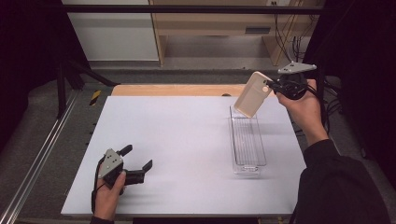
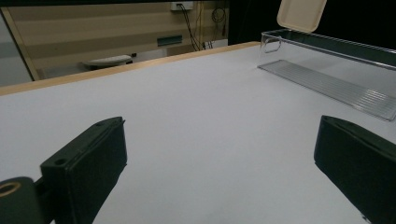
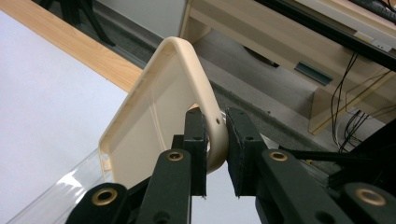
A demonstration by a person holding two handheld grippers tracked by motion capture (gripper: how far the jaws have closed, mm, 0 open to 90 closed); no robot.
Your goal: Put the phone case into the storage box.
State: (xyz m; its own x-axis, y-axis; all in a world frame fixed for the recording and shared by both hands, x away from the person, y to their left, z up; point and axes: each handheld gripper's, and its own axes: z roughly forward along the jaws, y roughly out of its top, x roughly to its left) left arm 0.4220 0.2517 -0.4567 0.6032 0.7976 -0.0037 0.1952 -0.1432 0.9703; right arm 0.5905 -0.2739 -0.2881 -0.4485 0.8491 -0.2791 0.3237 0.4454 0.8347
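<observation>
The right tool (image 3: 215, 154) is clamped on the rim of a beige lid (image 3: 154, 116), tilted over the clear box (image 1: 247, 142); the left tool (image 1: 136, 164) rests wide apart on the bench (image 1: 177, 140).

The beige lid (image 2: 301, 14) is cut off by the top edge

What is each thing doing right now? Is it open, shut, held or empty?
Beige lid: held up tilted, off the box.
Clear box: open, empty, on the table.
Right claw: shut on the lid's rim.
Left claw: open, holding nothing.
</observation>
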